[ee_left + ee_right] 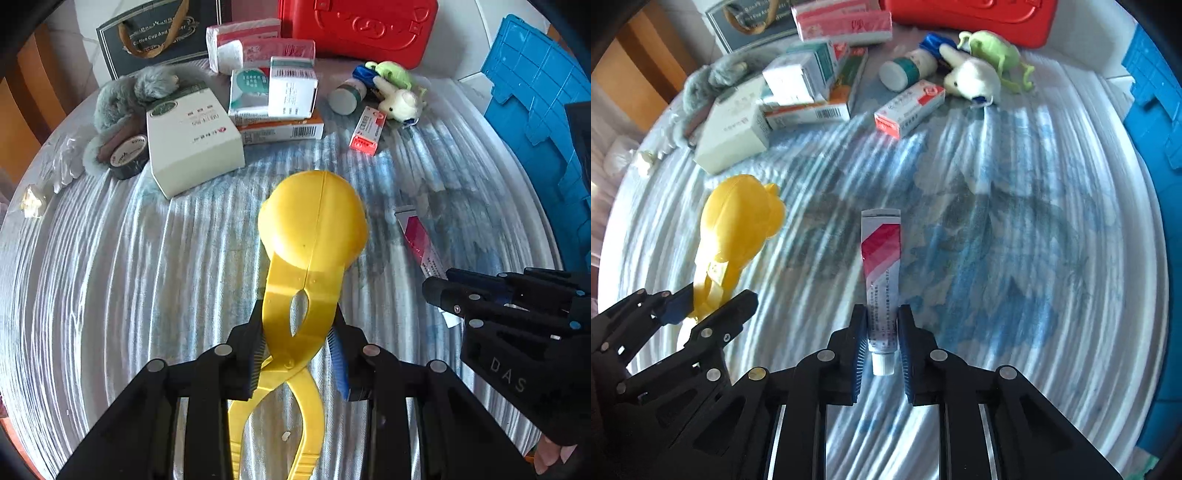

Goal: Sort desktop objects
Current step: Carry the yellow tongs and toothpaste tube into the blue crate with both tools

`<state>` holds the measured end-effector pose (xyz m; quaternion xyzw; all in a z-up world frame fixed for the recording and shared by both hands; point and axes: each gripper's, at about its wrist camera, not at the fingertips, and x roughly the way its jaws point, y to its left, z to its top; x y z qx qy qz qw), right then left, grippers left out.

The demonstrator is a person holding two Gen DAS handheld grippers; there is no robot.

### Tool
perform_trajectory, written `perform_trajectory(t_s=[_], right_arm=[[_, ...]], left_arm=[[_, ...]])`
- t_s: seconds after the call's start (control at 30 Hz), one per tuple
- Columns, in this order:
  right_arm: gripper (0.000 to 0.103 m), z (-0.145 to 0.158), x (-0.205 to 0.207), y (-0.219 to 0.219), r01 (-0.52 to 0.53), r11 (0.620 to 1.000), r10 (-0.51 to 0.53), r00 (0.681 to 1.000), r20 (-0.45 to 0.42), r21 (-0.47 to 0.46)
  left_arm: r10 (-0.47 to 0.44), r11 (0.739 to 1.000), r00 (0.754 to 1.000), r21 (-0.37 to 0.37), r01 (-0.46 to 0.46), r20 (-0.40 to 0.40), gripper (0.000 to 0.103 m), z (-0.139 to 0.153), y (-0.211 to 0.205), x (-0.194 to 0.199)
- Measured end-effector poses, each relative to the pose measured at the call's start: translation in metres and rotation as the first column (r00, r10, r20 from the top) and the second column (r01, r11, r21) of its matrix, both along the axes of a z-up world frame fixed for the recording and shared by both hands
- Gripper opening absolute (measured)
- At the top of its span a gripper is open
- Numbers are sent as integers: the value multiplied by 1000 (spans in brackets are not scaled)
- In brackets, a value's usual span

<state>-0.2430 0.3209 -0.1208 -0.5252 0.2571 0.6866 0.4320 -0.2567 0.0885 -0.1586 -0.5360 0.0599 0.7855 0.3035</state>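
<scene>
My left gripper [297, 332] is shut on a yellow plastic clamp toy [314, 225], gripping its neck below the round head; its handles run back between the fingers. The toy also shows in the right wrist view [738, 221], held by the left gripper [709, 299]. My right gripper [881, 332] is shut on a white and red ointment tube [881, 258] near its cap end, the tube pointing forward over the striped cloth. The tube [419, 240] and the right gripper [439, 291] also show at the right of the left wrist view.
At the back lie several medicine boxes [273, 96], a large white box [192, 140], a red-ended box [908, 107], a bottle [905, 70], plush toys [979, 74], a grey furry toy [136, 92], black tape [129, 155], a red case [358, 26]. A blue crate [535, 110] stands right.
</scene>
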Motion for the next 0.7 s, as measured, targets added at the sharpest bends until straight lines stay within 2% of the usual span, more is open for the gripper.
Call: perform_trajectory(t_s=[0.13,0.37,0.53,0.67,0.7], right_arm=[[17,36,1,-13,-20,998,23,998,-62,58],[17,133,2,-22,-23,971,59,988,-144,236],[17,204,27,-37,1,924,69,983,-168,382],[17,267,59,-46,37,872,60,982,-181,488],[17,279,68,-51,6,858,95,981,-171,514]], left_arm=[[5,999,997,35,-2,-75,31,34,-6,2],[13,991,976,134,17,-218,31,121,-2,5],[30,976,947,214,41,-321,31,188,11,18],[29,957,917,277,90,-399,31,248,35,39],[28,950,907,293,106,-420,31,265,44,45]])
